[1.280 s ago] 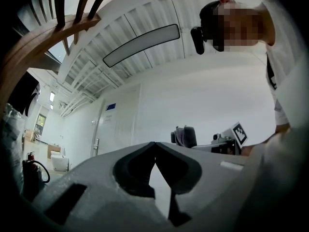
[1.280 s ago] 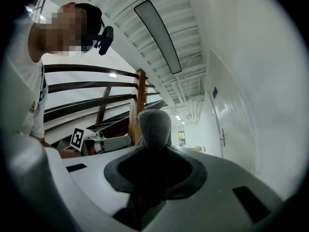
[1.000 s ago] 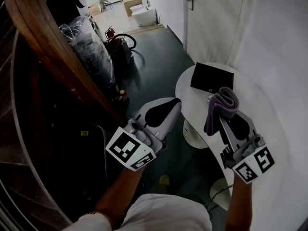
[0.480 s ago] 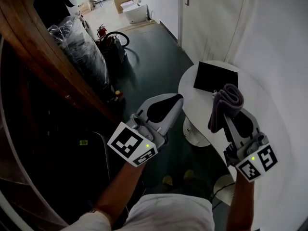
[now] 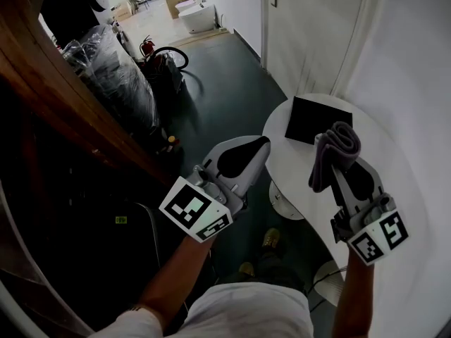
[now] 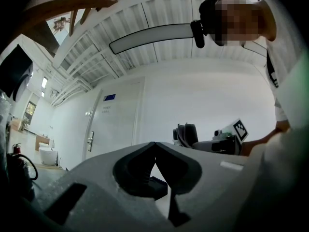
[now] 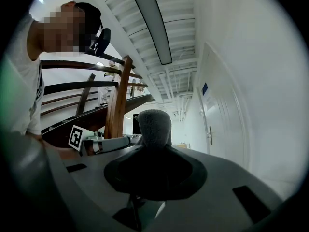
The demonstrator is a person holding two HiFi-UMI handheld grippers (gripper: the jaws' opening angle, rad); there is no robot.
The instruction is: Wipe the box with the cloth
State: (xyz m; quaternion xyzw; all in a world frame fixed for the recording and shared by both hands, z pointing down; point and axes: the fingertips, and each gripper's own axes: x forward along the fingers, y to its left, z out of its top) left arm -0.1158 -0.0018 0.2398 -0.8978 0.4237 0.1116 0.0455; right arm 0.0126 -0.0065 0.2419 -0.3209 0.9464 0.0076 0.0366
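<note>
A flat black box (image 5: 317,120) lies at the far side of a white round table (image 5: 292,167). My right gripper (image 5: 338,164) hovers over the table just short of the box, shut on a folded grey-purple cloth (image 5: 337,148) that droops to the left. In the right gripper view the cloth (image 7: 154,125) stands up between the jaws of the right gripper (image 7: 154,146). My left gripper (image 5: 259,144) hangs left of the table's edge over the floor, with its jaws together and nothing in them. The left gripper (image 6: 154,144) shows shut in its own view too.
A white door (image 5: 310,27) and wall stand behind the table. A wooden stair rail (image 5: 63,97) runs down the left. A plastic-wrapped bundle (image 5: 113,72), a fire extinguisher (image 5: 147,46) and a coiled hose (image 5: 173,56) sit on the dark floor beyond. The table's foot (image 5: 285,204) is below its edge.
The person has stepped nearer the table, carrying both grippers forward. The cloth stays in the right gripper and the left stays shut.
</note>
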